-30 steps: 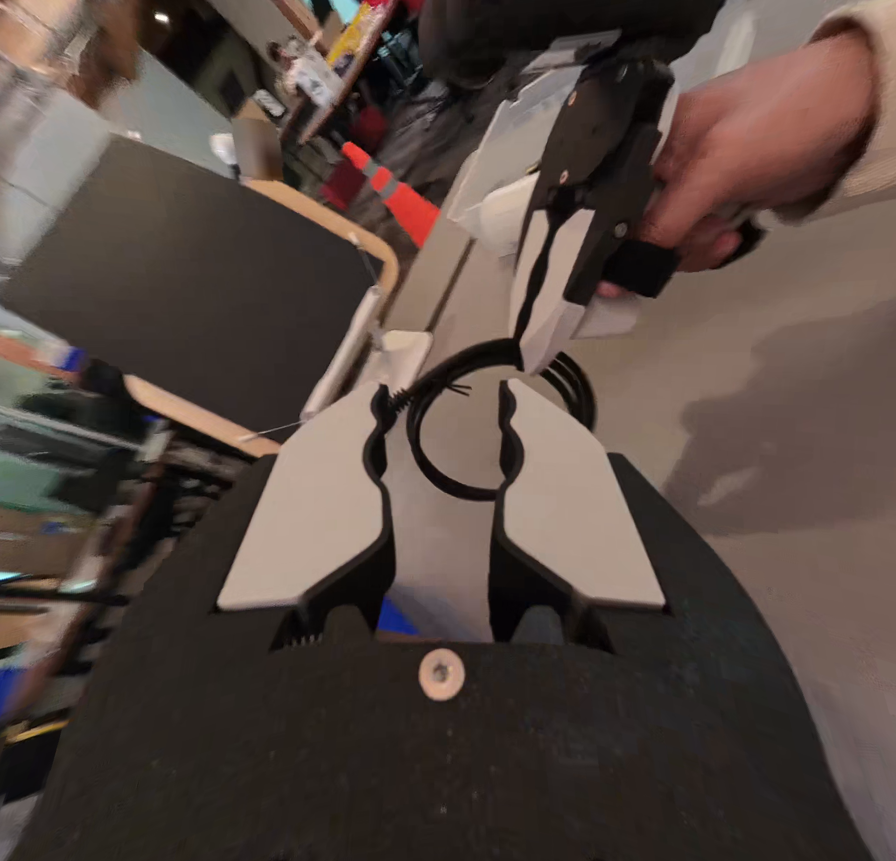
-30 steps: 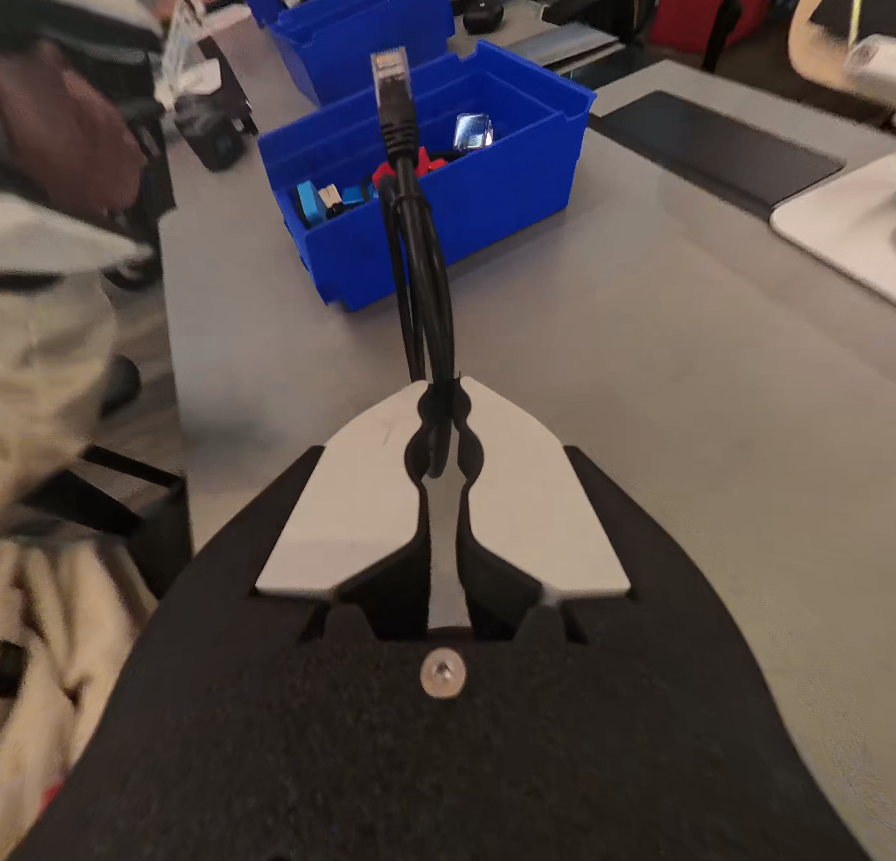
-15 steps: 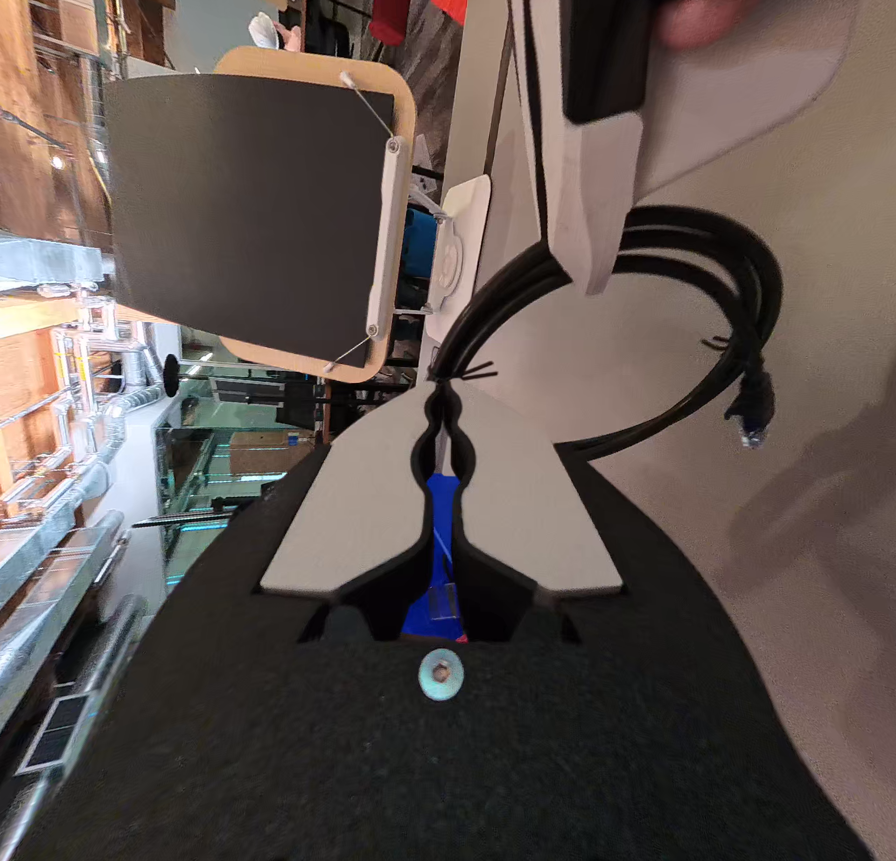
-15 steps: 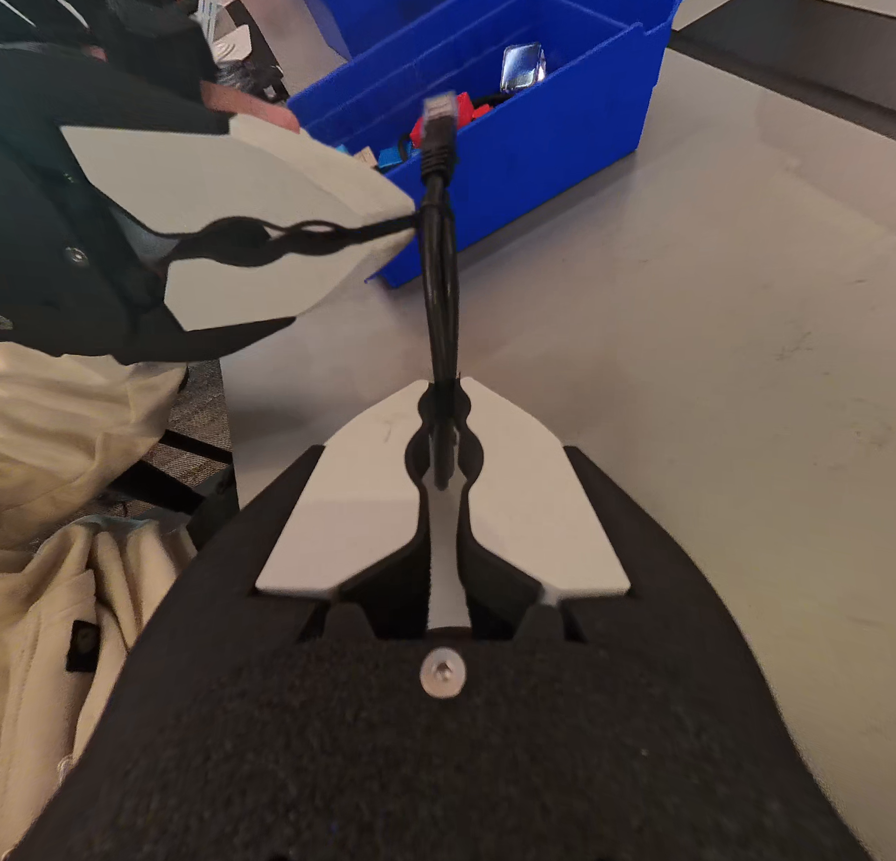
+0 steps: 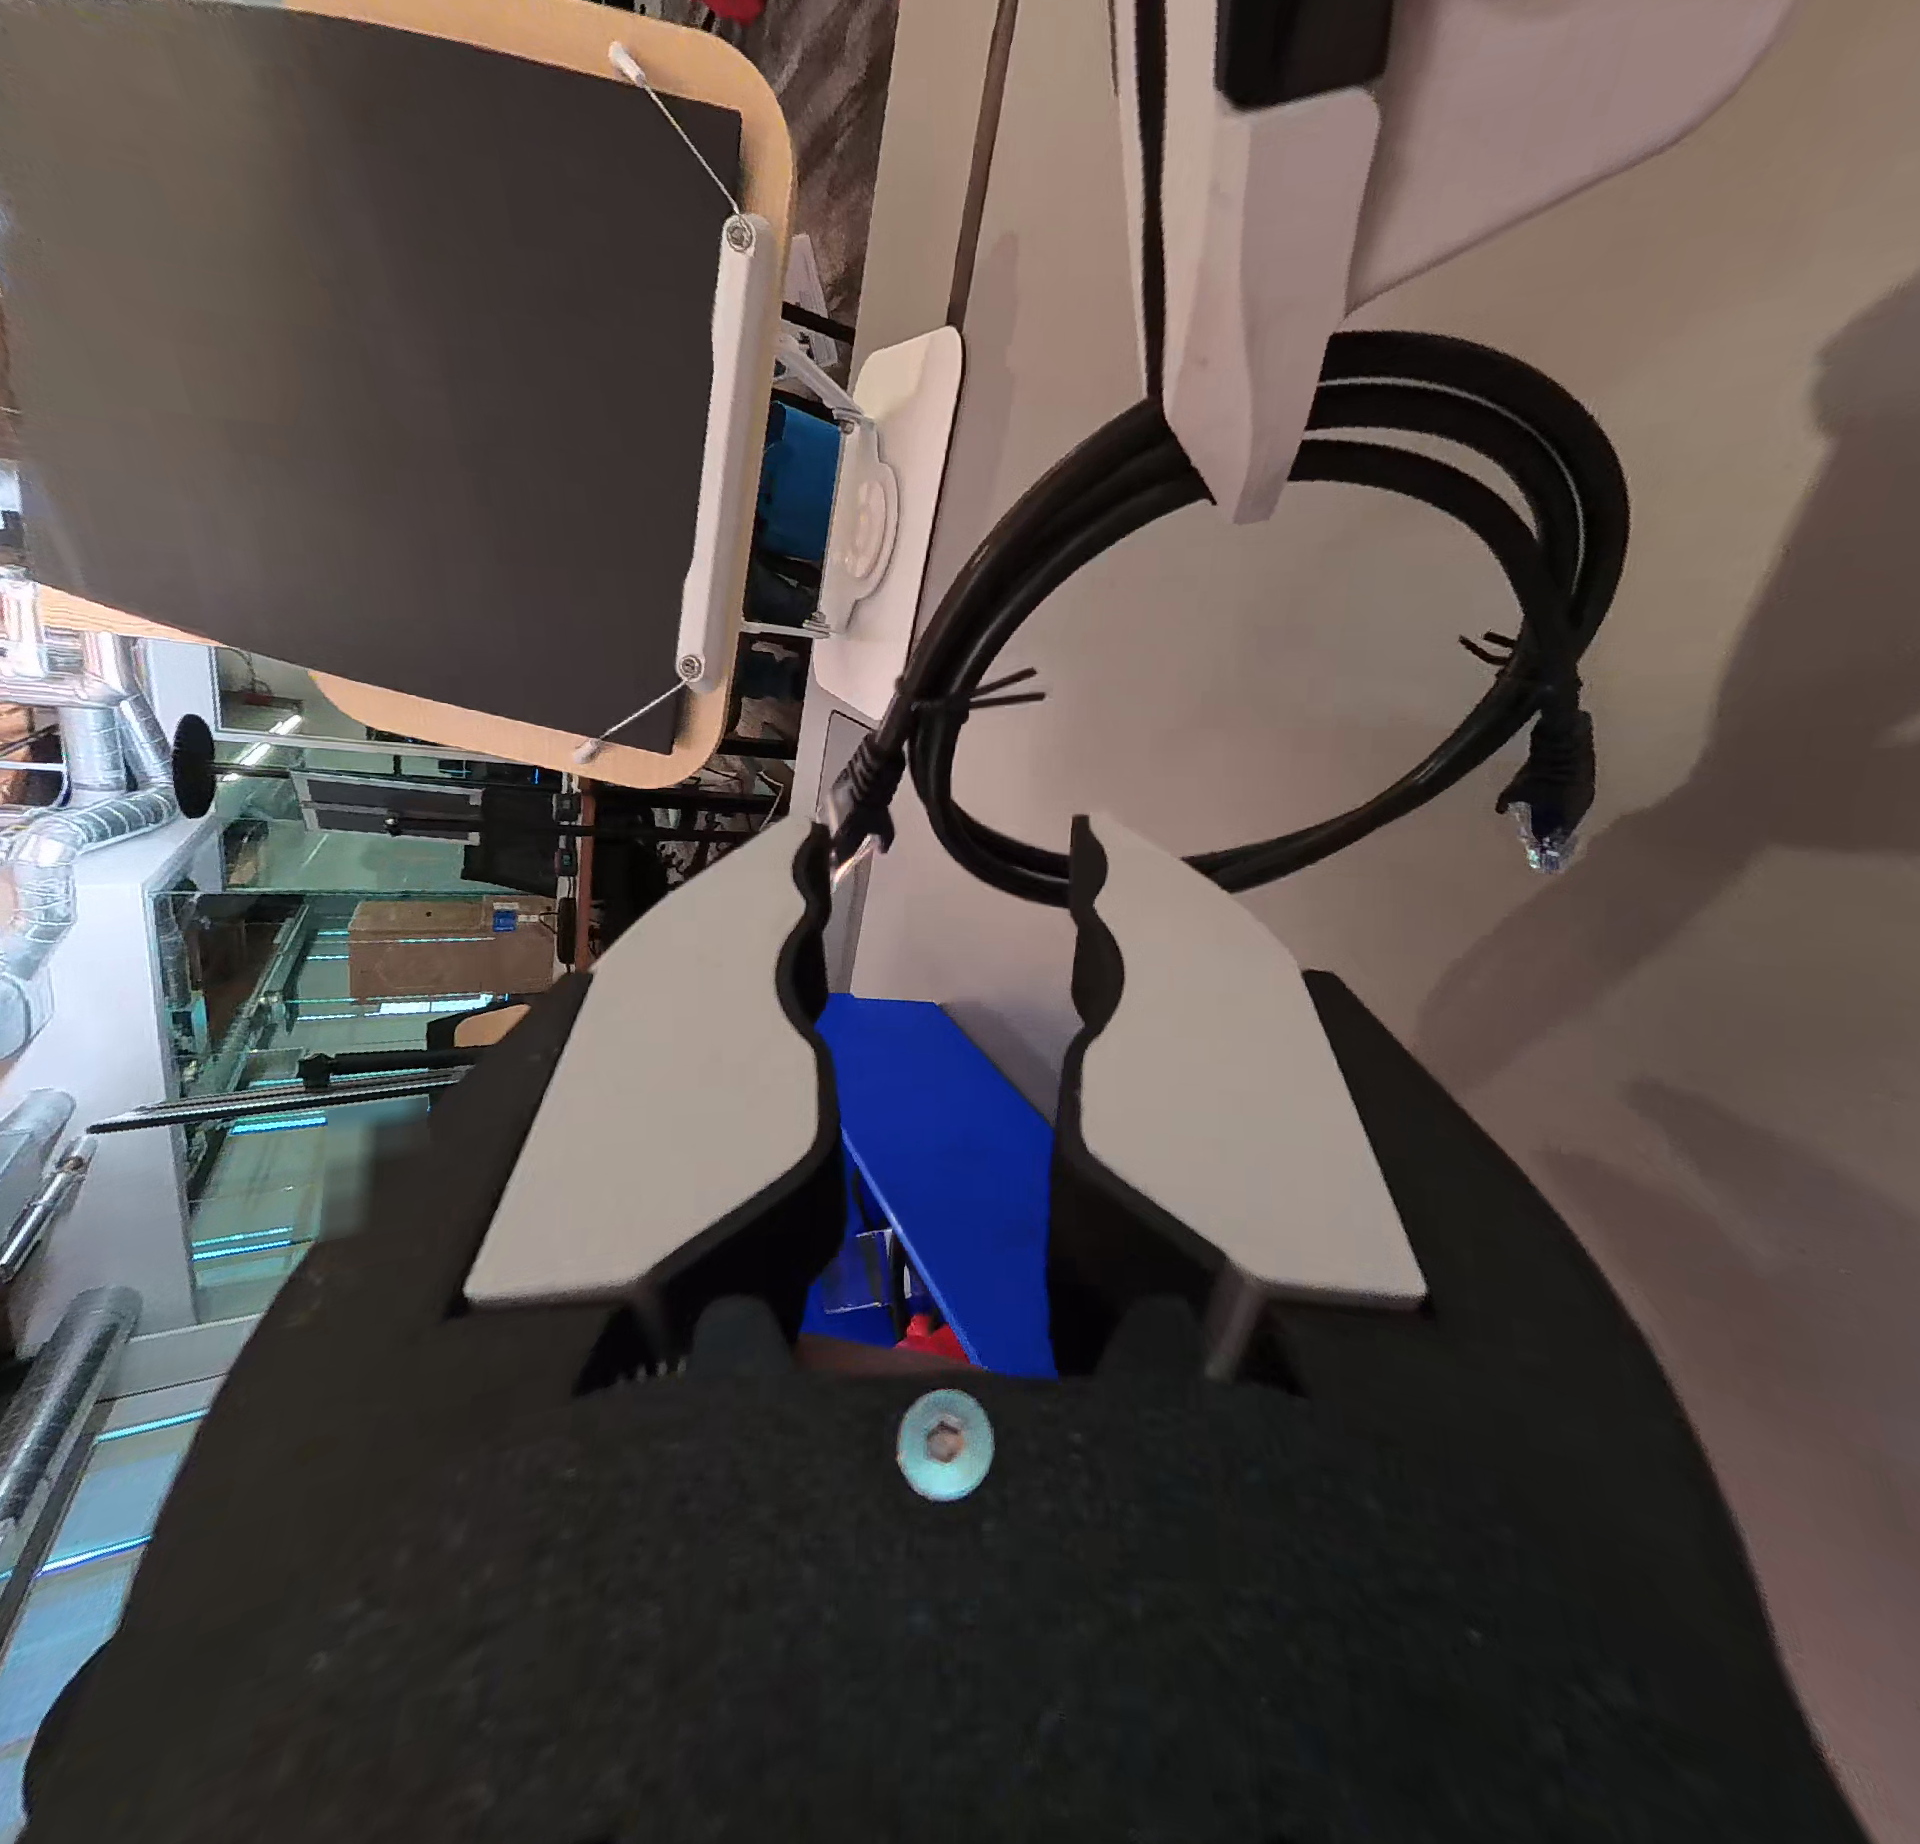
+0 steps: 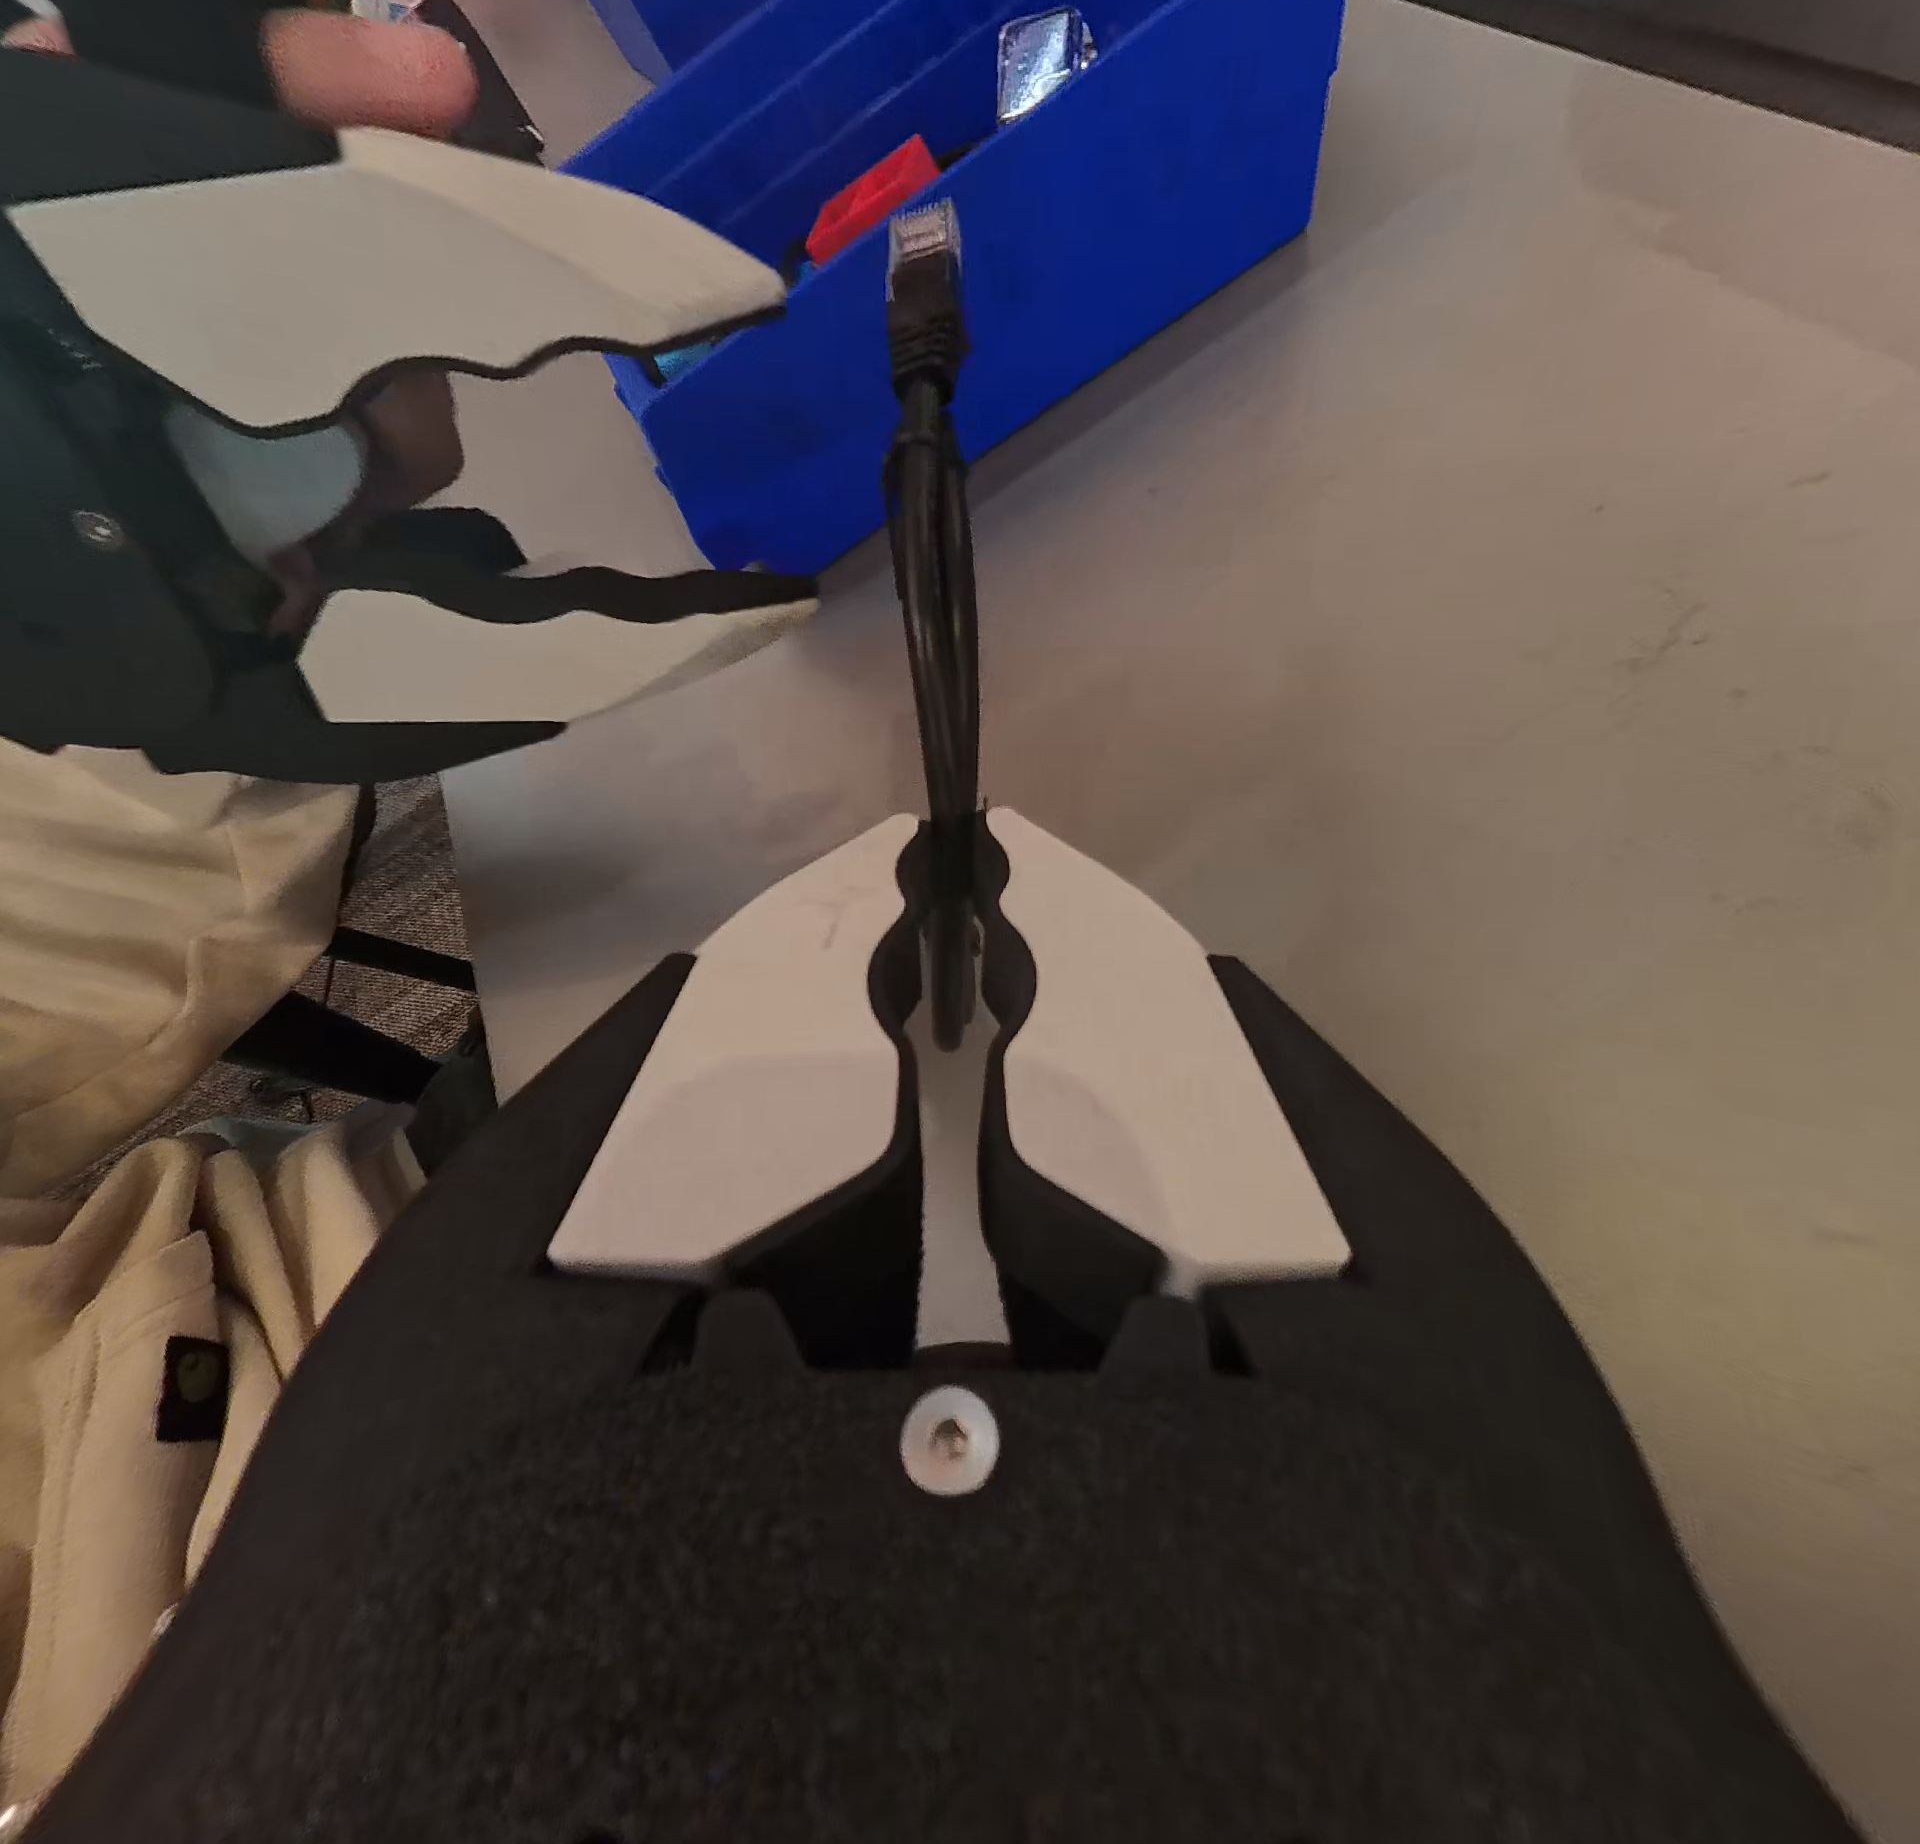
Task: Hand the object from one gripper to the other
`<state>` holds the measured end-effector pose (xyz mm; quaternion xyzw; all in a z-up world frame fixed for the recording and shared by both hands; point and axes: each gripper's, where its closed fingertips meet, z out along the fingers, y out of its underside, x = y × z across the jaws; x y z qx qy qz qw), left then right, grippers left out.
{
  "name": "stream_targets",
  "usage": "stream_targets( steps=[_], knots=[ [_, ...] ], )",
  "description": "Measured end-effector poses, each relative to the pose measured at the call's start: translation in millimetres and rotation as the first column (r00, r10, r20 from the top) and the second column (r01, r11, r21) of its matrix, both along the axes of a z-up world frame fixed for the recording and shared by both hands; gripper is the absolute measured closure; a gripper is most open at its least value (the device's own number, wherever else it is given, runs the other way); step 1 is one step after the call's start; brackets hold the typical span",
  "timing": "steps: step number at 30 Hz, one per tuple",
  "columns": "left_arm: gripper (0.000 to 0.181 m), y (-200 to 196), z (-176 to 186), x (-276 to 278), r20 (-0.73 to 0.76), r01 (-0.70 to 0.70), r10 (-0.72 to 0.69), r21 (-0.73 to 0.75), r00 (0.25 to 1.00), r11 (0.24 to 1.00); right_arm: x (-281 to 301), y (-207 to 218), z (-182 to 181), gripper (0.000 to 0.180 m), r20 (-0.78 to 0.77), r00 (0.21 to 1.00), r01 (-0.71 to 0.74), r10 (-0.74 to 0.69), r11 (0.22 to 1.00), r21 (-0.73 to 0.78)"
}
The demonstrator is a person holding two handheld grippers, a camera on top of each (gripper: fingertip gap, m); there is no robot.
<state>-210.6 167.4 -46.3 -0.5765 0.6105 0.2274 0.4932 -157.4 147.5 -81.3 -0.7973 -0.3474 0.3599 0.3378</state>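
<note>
Since half a sec ago the left gripper (image 5: 945,838) let go; jaws stood apart beside the coiled black network cable (image 6: 940,641). Right gripper (image 6: 951,828) stayed clamped on cable, above gray table (image 6: 1455,651), near blue bin (image 6: 1091,267) w/ small parts.

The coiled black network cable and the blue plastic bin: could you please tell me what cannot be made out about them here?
- Coiled black network cable: right wrist view shows it edge-on, so its loop is hidden; the shut right gripper covers the held part.
- Blue plastic bin: left wrist view shows a sliver between the open left gripper fingers.
- Bin contents: right wrist view, walls hide most.
</note>
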Motion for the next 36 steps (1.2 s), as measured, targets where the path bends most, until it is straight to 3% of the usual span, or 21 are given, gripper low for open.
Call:
stream_targets(
  steps=[5,10,15,19,24,29,33,36],
  knots=[
    [0.137,6,-1,0,0.013,-0.015,0.015,0.033,1.0,0.999,-9,-14,6,0.173,0.012,0.997,-0.075,0.075,0.997,0.011],
    [0.161,7,-5,-1,-0.011,-0.001,0.002,0.052,1.0,0.999,-14,-24,6,0.173,0.043,0.99,-0.134,0.132,0.99,0.033],
    [0.166,11,-7,-4,-0.006,-0.024,0.024,0.042,1.0,0.999,-12,-15,21,0.172,-0.067,0.992,-0.099,0.104,0.993,0.07],
    [0.166,22,0,-17,0.088,-0.094,0.093,0.007,0.992,0.996,2,-1,41,0.149,-0.097,0.993,-0.042,0.067,0.97,0.24],
    [0.166,50,6,-58,0.374,-0.253,0.302,-0.175,0.877,0.952,33,18,72,0.137,-0.238,0.971,0.121,-0.024,0.908,0.402],
    [0.167,54,3,-59,0.542,-0.217,0.401,-0.371,0.738,0.903,7,11,46,0.122,-0.308,0.95,0.068,0.047,0.934,0.351],
    [0.167,49,4,-49,0.554,-0.187,0.381,-0.375,0.74,0.908,-10,11,45,0.127,-0.413,0.91,0.075,0.047,0.959,0.274],
    [0.166,45,3,-40,0.552,-0.18,0.371,-0.369,0.747,0.912,-16,3,36,0.164,-0.366,0.926,0.003,0.093,0.967,0.254]
  ],
)
